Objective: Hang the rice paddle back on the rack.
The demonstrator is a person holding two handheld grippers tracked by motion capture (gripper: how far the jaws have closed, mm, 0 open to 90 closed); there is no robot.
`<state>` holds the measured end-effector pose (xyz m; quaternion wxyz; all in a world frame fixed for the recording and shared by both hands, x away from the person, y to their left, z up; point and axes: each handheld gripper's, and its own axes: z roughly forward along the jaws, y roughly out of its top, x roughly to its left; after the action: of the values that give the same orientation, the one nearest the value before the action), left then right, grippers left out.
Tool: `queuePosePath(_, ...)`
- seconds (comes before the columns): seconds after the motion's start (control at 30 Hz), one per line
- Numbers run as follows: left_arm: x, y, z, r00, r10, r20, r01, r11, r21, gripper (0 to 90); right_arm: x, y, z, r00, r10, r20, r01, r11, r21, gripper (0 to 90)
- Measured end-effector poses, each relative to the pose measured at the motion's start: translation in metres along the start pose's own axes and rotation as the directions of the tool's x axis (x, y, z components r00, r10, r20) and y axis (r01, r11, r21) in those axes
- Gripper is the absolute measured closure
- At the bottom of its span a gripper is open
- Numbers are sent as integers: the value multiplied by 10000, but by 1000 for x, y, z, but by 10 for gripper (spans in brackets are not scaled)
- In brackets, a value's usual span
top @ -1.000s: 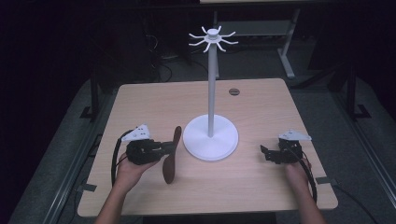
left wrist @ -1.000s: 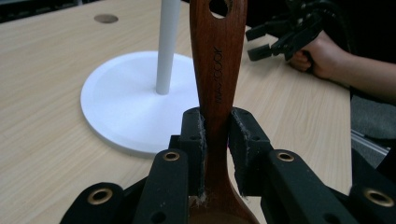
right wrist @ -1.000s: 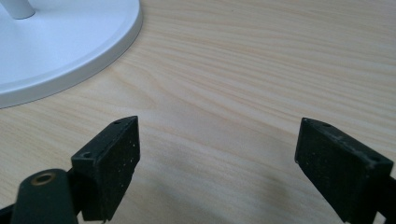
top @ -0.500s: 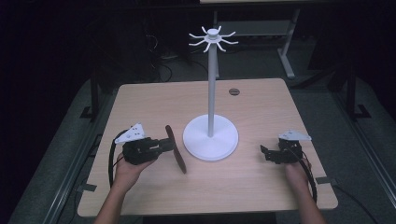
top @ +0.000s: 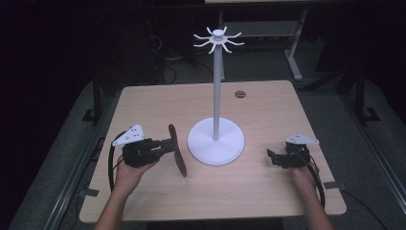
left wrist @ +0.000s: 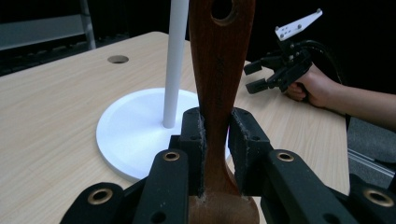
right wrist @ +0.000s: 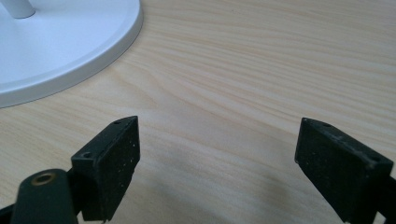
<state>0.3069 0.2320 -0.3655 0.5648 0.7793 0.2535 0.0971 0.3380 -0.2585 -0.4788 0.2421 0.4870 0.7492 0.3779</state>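
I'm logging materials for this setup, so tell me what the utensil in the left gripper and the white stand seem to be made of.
Utensil: looks like dark reddish-brown wood, smooth with a slight sheen; faint grain shows along its handle. White stand: plain matte white, no grain or shine; probably plastic or painted metal, the look leaves that open.

The left gripper (top: 168,146) sat at the near left of the table, pointing right, its jaws clamped on a wooden spoon (top: 177,151). The left hand (top: 128,173) gripped it from behind. The right gripper (top: 272,157) rested at the near right, pointing left, jaws spread wide with nothing between them.
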Motion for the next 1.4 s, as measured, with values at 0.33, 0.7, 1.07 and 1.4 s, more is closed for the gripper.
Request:
queuePosePath(0.33, 2, 13, -6, 10000, 0, -62, 0, 10000, -94, 759, 0, 0, 0, 10000, -30, 0, 30, 10000, -6, 135)
queuePosePath(0.7, 5, 45, -12, 9998, 196, 8, -195, 9990, -409, 759, 0, 0, 0, 10000, -14, 10, 14, 10000, -5, 135)
queuePosePath(1.07, 7, 79, -8, 9987, 489, 163, -477, 9965, -685, 759, 0, 0, 0, 10000, -36, 20, 36, 10000, -8, 135)
queuePosePath(1.4, 9, 109, -2, 9965, 787, 263, -762, 9932, -875, 759, 0, 0, 0, 10000, -35, 15, 35, 10000, -8, 135)
